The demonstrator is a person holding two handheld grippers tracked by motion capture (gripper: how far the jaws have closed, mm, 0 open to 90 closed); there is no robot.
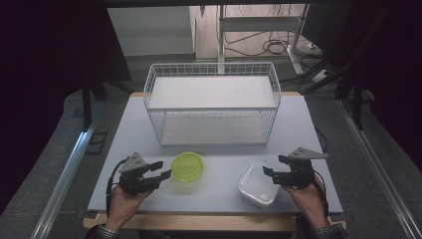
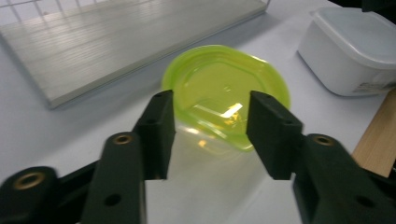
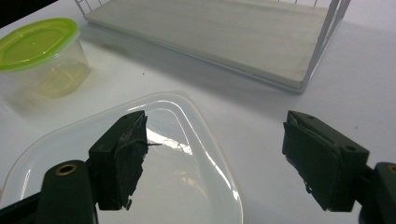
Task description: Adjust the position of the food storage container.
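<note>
Resting on the grey surface (image 1: pixel 149 134), the round container with the green lid (image 1: pixel 188 167) stands just at 3 o'clock of the left gripper (image 1: pixel 160 170) in the high view. In the left gripper view this container (image 2: pixel 224 95) lies beyond the two black jaws, toward 12 o'clock, and its near rim shows in the gap between the tips. The jaws are half spread; whether their pads touch the container I cannot tell.

The right gripper (image 1: pixel 273 166) hangs over the white square container (image 1: pixel 258 185), near its edge at 1 o'clock. In the right gripper view the jaws stand wide apart: the left one is above the clear lid of the white container (image 3: pixel 177 163), the right one is above the bare surface, beside the lid. They pinch nothing.

The wire basket (image 1: pixel 213 102) stands at 12 o'clock of both containers, well apart from them.
</note>
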